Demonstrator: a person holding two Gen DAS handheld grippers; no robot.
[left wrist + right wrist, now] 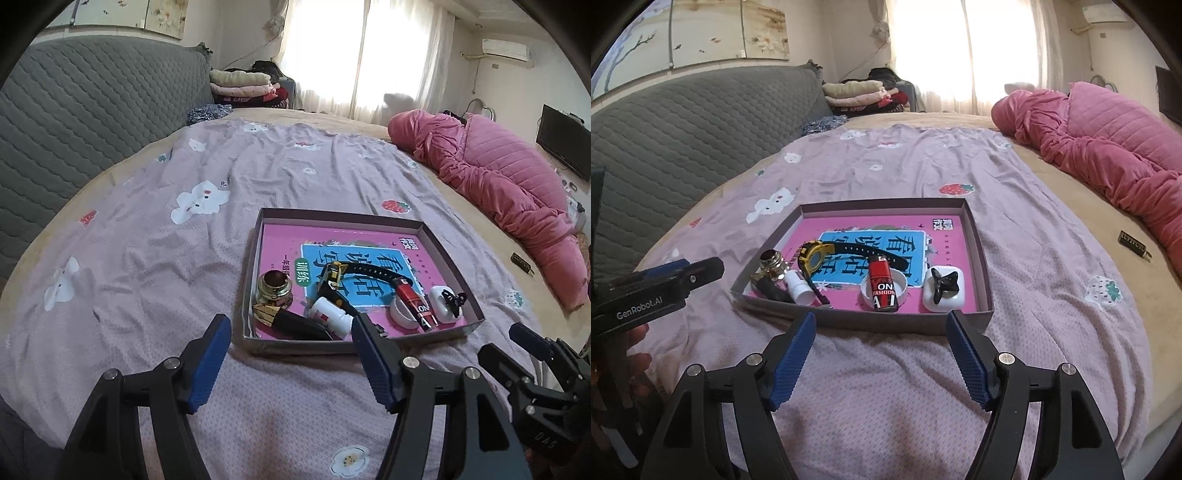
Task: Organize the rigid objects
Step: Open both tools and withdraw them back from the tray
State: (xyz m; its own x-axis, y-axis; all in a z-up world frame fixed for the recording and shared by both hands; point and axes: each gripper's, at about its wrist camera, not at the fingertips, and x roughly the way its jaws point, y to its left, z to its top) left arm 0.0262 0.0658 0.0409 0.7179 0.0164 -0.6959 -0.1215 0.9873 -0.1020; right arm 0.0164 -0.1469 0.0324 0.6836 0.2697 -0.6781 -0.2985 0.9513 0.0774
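Observation:
A shallow cardboard box [448,251] [979,236] lies on the bed with a pink book as its floor. Inside it lie a yellow-and-black watch [338,273] [816,254], a red lighter [415,301] [882,286], a white earbud case [441,304] [942,295] with a black hair clip on it, a small white bottle [330,317] [799,288], a brass-topped jar [275,288] [771,264] and a black-and-gold tube [291,321]. My left gripper [291,326] stands open in front of the box, nothing between its fingers. My right gripper [881,321] is open too, just short of the box's near wall.
The box sits on a lilac printed sheet [147,229] [1034,258]. A bunched pink quilt [498,177] [1108,155] lies at the right, a grey padded headboard [85,110] at the left. A small dark object [1132,242] rests on the tan blanket. Folded clothes [857,92] are stacked at the back.

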